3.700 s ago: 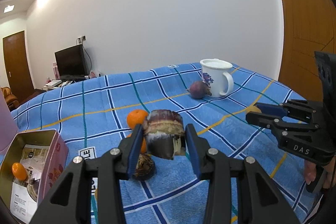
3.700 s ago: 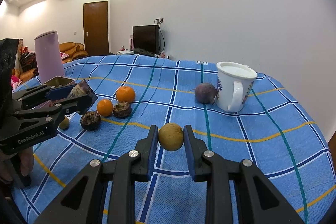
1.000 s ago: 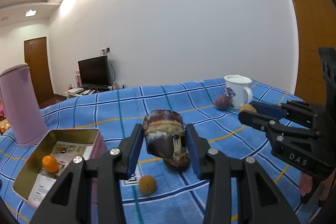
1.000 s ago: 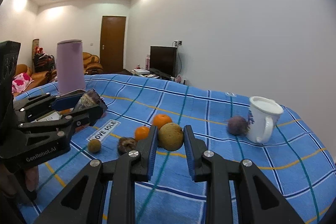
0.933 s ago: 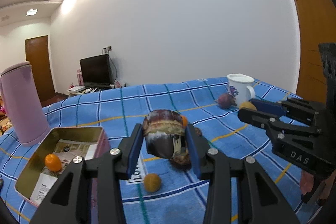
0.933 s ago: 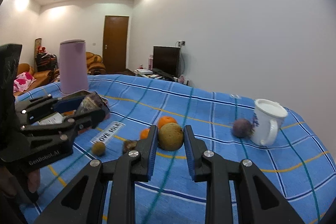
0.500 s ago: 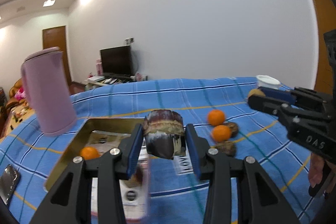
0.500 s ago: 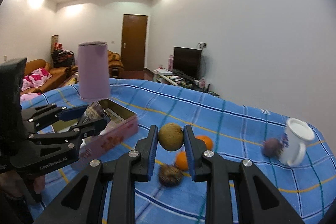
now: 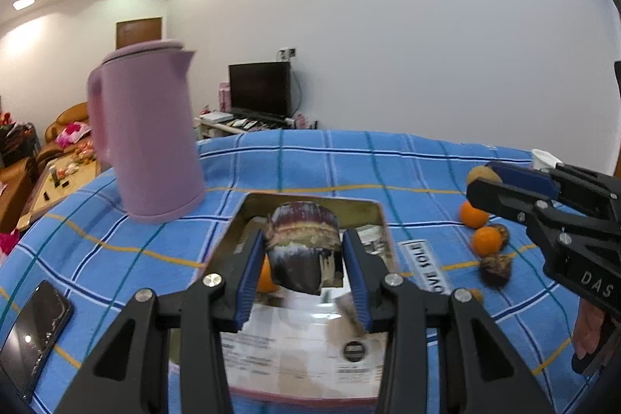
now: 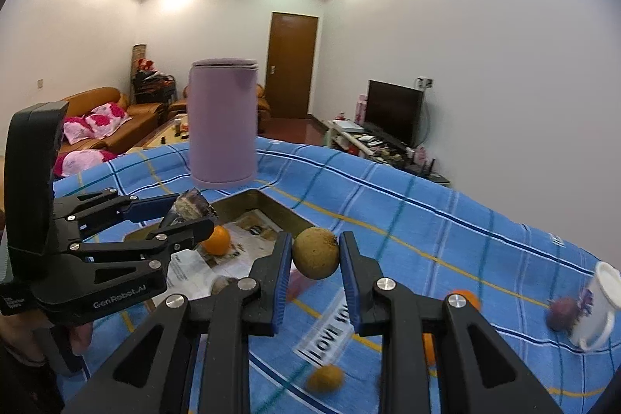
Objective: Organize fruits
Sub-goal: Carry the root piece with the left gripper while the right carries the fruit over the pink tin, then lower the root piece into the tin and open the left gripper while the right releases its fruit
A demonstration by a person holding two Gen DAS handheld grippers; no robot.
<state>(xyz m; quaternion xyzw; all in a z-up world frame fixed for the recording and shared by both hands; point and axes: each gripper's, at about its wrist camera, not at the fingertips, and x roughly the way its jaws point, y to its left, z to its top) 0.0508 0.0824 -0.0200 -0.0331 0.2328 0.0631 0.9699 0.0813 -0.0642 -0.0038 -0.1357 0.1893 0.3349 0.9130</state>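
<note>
While clamped between the left gripper's (image 9: pixel 302 256) pads at lower centre frame, the dark purple, tan-banded, cut-ended fruit (image 9: pixel 302 246) hung above the gold rectangular tin (image 9: pixel 310 198), long axis upright, tapering downward; the right gripper (image 10: pixel 315 258) pinched a round brownish-yellow fruit (image 10: pixel 315 252).

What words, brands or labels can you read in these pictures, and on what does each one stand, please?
"DAS": side of the black right claw.
"GenRobot.AI": side of the black left claw.
"LOVE YOU", partly hidden: white strip on the blue checked cloth.
Printed paper lining the open metal tin: too small to read.

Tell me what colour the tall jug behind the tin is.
Pale pink-lilac jug, clearest in the left wrist view.
</note>
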